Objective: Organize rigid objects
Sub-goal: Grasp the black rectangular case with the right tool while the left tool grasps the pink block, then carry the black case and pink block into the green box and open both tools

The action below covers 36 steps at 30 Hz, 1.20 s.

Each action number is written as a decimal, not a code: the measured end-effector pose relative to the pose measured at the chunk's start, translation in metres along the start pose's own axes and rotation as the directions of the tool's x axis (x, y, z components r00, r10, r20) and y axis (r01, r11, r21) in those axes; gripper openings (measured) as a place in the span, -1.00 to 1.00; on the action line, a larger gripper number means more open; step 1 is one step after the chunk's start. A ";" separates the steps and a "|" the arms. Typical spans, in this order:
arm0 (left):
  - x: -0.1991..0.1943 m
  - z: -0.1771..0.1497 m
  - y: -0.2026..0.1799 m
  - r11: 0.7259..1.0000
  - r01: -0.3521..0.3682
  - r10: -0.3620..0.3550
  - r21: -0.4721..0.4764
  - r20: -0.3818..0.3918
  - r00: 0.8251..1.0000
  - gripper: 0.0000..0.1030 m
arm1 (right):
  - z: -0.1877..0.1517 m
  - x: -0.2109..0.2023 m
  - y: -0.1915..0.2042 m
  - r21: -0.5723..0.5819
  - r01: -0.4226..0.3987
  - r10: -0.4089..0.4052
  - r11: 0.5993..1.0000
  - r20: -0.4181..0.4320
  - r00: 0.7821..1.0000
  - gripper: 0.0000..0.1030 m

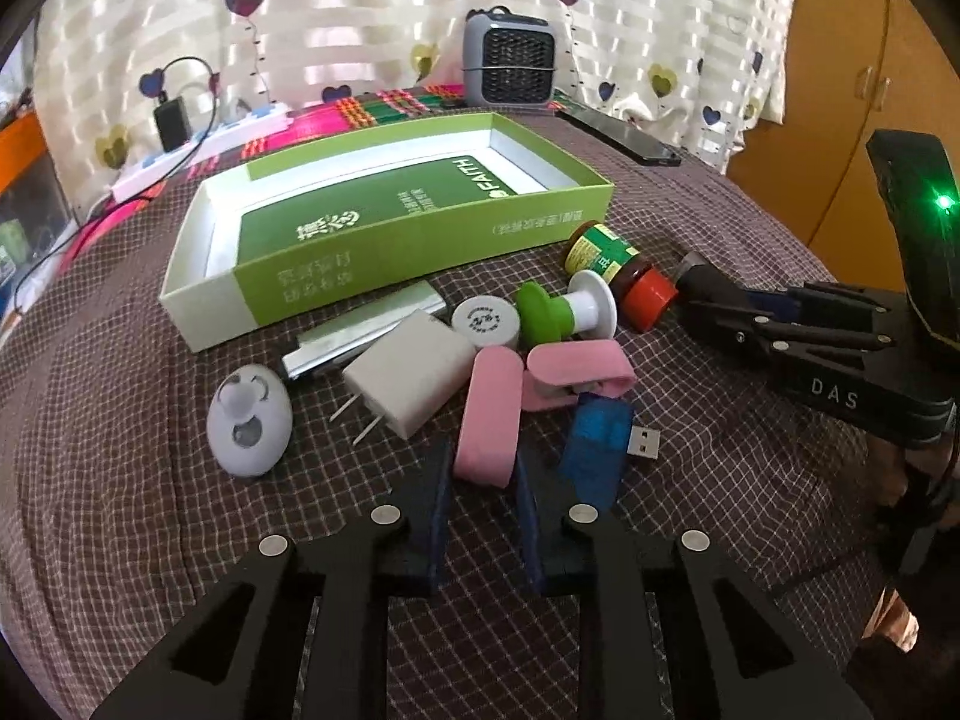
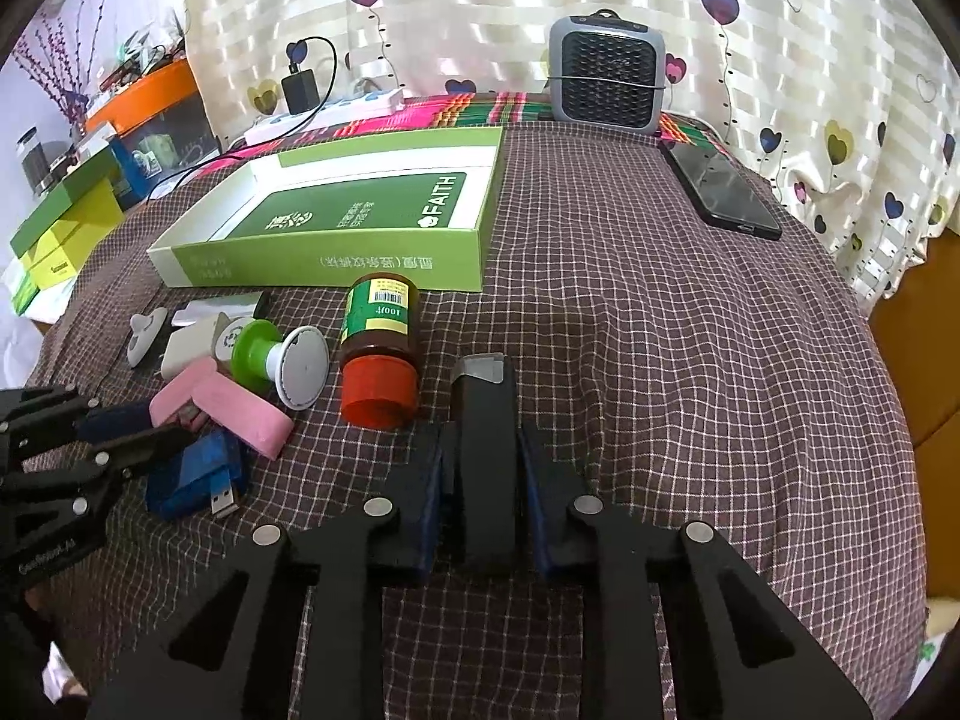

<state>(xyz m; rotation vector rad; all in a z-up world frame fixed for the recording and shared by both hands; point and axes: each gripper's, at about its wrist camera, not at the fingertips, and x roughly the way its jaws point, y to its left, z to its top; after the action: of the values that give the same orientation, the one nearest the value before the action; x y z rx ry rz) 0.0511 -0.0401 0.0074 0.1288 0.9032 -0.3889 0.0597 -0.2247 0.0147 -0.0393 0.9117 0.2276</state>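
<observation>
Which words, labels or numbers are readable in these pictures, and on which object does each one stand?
"FAITH": on the green card inside the green box.
"100": on the label of the brown bottle with the red cap.
"DAS": on the right gripper, seen from the left wrist view.
Chinese print on the box, the barcode on the bottle and the stamp on the round white lid: too small or blurred to read.

A home, likely a bedroom: a brown checked cloth (image 2: pixel 660 312) covers a soft surface, and behind it hangs a cream striped curtain printed with hearts (image 2: pixel 480 18). Before the curtain stand a small grey fan heater (image 2: pixel 606 75) and a white power strip (image 2: pixel 336 111).
</observation>
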 end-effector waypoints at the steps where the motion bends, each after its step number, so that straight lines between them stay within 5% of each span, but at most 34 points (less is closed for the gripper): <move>1: 0.002 0.002 0.000 1.000 0.004 -0.004 0.003 -0.001 1.000 -0.61 | -0.001 0.000 0.000 0.000 -0.001 0.001 1.000 0.000 1.000 -0.52; 36: -0.003 0.011 0.002 1.000 -0.028 0.028 -0.006 0.020 0.999 -0.67 | 0.000 -0.010 -0.004 0.021 -0.018 0.018 1.000 0.010 1.000 -0.53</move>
<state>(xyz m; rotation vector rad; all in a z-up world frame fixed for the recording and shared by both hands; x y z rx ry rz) 0.0584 -0.0405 0.0170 0.1323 0.8821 -0.3609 0.0542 -0.2301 0.0222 -0.0106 0.9054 0.2349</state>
